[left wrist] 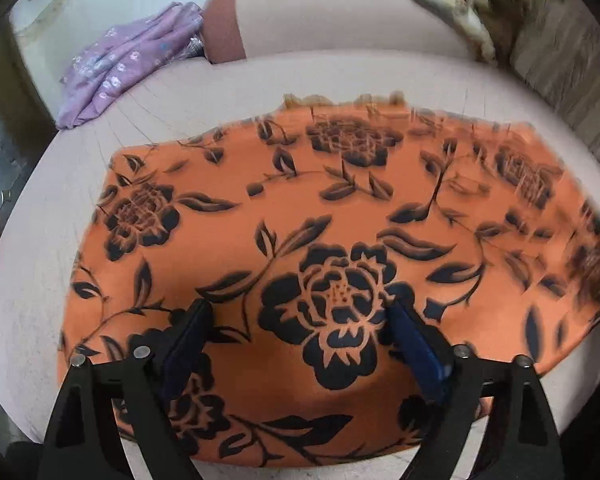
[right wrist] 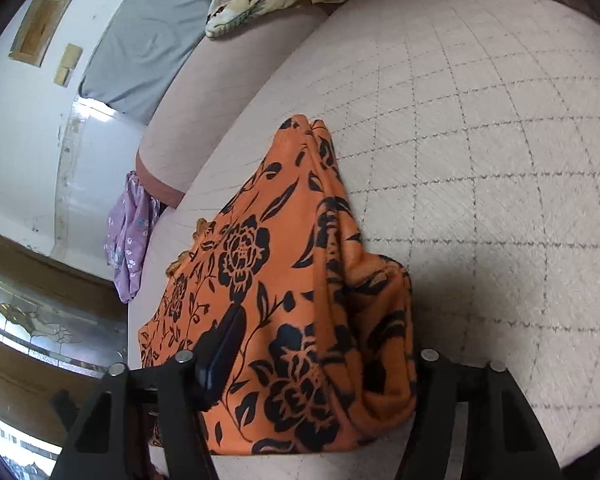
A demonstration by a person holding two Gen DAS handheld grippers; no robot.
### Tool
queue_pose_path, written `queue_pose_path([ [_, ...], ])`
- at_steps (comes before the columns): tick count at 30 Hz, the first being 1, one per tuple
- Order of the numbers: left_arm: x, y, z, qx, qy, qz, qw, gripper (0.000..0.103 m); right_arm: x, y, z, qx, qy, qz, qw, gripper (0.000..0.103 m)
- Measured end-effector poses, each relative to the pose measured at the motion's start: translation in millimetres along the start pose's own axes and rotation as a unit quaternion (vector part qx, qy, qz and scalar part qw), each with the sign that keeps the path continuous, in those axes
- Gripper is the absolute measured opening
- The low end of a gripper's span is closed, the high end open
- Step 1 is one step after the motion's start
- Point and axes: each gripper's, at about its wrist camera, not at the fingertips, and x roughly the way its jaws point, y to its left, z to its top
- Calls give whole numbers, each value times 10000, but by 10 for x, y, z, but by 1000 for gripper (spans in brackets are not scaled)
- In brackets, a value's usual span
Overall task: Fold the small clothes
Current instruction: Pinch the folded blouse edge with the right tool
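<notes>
Quilted mattress (left wrist: 28,280); spread fingers (left wrist: 188,336) over orange garment (left wrist: 300,208)

Orange floral cloth (right wrist: 300,300) lies bunched on the quilted bed (right wrist: 480,160), draped over the right gripper (right wrist: 320,360).

Orange cloth (left wrist: 340,216) with black flowers lies spread, one end bunched.
</notes>
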Motion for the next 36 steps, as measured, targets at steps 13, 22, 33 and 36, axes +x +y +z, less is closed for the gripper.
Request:
queue_pose_path([
  [13, -166, -37, 65, 29, -319, -65, 9995, 95, 87, 105, 79, -318, 89, -185, 9993, 56],
  [22, -164, -38, 44, 11, -330, -93, 9994, 98, 116, 112, 98, -282, 159, -256, 9991, 55],
  [33, -211, 199, 56, -63, -354, -171, 9992, 102, 236, 292, 112, -721, 368, -635, 9947, 21],
  [36, -613, 562, 45, -546, -907, -303, 9939, 102, 161, 471, 128, -841, 251, -641, 9941, 19],
])
